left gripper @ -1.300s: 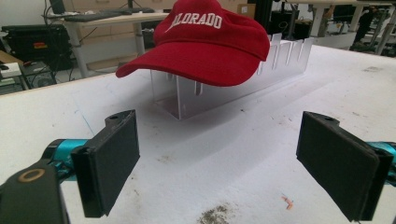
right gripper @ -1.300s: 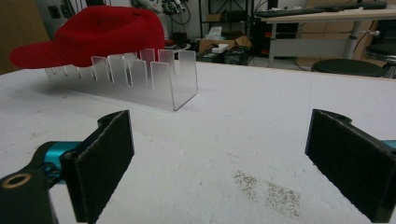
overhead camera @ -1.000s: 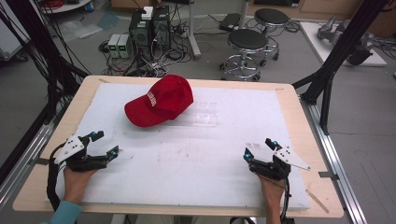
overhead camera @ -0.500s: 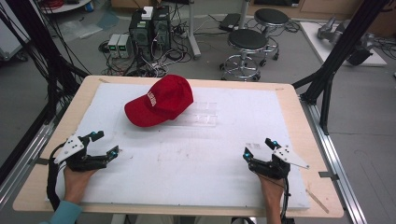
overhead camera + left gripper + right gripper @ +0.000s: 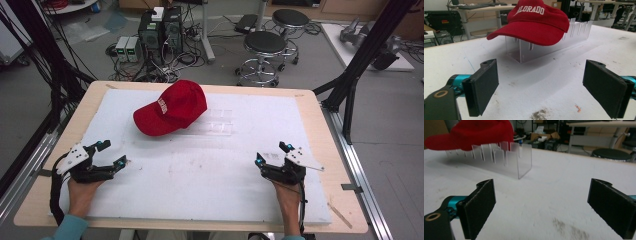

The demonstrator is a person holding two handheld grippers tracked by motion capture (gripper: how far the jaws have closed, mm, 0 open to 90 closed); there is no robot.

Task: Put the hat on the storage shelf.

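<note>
I find the soft red fabric baseball cap (image 5: 172, 108) at twelve o'clock, perched on a clear slotted acrylic rack (image 5: 549, 42); light, limp, best pinched at the stiffer brim; left gripper (image 5: 111, 154) and right gripper (image 5: 272, 155) both spread wide, empty, resting at seven and five o'clock.

- Was a wooden table (image 5: 320, 112), topped by a white board (image 5: 210, 175) that covered nearly all of it, bare wood left at the edges.
- Bore a clear slotted rack (image 5: 564, 37) on the far middle of the board.
- Carried a red cap (image 5: 172, 107) on the rack's left end, brim jutting past it toward the left.
- Showed grey smudges (image 5: 564, 226) and scuffs on the near part of the board.
</note>
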